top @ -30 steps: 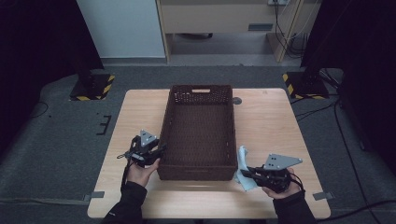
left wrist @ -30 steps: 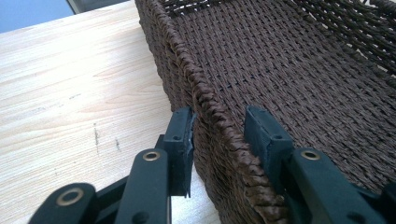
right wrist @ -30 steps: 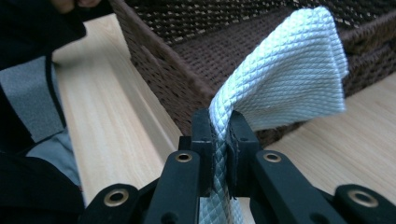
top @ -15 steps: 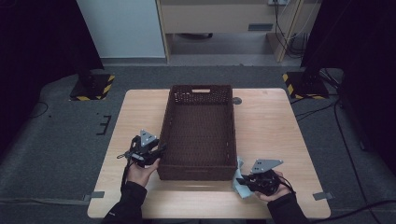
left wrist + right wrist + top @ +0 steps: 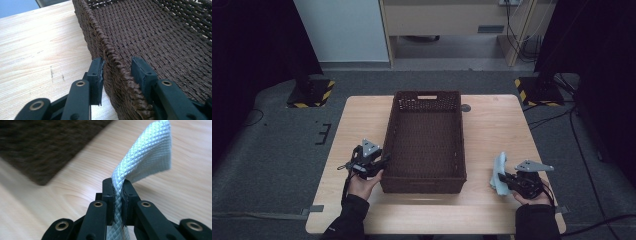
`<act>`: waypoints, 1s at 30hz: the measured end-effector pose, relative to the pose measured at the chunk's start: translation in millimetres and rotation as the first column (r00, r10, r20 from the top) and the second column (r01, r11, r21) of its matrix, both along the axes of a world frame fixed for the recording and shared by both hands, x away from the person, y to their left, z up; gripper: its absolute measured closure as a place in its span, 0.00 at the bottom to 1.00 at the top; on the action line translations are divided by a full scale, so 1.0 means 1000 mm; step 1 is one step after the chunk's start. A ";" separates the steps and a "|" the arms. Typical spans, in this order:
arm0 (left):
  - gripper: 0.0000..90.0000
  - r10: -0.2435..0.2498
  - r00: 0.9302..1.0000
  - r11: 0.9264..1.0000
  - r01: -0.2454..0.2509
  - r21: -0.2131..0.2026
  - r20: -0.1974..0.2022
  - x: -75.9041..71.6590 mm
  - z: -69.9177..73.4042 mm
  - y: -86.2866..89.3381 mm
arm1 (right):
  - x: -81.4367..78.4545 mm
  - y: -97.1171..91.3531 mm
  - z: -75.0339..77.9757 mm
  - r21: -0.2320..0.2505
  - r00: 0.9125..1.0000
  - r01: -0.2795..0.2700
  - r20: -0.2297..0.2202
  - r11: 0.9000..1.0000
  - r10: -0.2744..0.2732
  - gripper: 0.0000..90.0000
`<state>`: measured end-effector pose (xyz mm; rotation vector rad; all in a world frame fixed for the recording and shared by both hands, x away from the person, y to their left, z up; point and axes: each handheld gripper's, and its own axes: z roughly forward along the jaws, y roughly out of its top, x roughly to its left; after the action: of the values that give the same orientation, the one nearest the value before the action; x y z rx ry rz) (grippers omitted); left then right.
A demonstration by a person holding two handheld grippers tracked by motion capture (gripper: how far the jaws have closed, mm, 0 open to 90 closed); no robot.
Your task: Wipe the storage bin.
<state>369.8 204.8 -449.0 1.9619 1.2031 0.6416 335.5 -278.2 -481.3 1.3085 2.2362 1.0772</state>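
- right gripper (image 5: pixel 118 185): jaws pinched tight on a fold of the pale blue cloth (image 5: pixel 147 152). seen from above, this gripper (image 5: pixel 507 179) sits to the right of the basket's near right corner, and the cloth (image 5: pixel 499 172) rests on the table (image 5: pixel 502 125) just beside the basket, not in it.
- left gripper (image 5: pixel 117 65): jaws part-way apart, straddling the woven rim of the basket (image 5: pixel 160 37). one pad stands outside the wall, the other inside. the outer pad is close to the wall; whether either presses on it cannot be told. from above, this gripper (image 5: pixel 382 162) is at the basket's near left side.
- basket (image 5: pixel 424 145): brown wicker, long axis running away from the person, interior bare.
- step in hand, as judged: transfer the cloth into the basket while the left gripper steadies it.
- procedure: hold the pinch firm; lift the cloth high enough that its hanging end clears the right wall; travel over the rim; lower to the basket floor before releasing.
- caution: a dragging cloth end may catch the wicker and shift the basket; keep the left gripper planted at the rim.
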 end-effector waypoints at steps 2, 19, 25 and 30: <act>0.68 -0.001 1.000 1.000 0.001 -0.001 0.000 0.000 0.000 0.000 | 0.004 -0.006 -0.004 -0.016 0.999 0.035 -0.015 0.999 -0.035 0.93; 0.66 -0.004 1.000 1.000 0.004 -0.005 -0.001 0.001 0.000 0.001 | 0.013 -0.014 -0.017 -0.098 0.990 0.133 -0.028 0.986 -0.136 0.83; 0.65 -0.005 1.000 1.000 0.005 -0.002 0.001 0.001 0.000 0.001 | 0.009 -0.011 -0.009 -0.087 0.990 0.136 0.034 0.987 -0.134 0.75; 0.64 -0.007 1.000 1.000 0.007 -0.004 0.002 0.001 -0.001 0.002 | 0.008 -0.010 -0.001 -0.069 0.987 0.142 0.082 0.987 -0.137 0.70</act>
<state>370.9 206.7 -449.5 1.9613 1.1949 0.6373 343.6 -288.4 -482.1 1.3464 2.0744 0.9680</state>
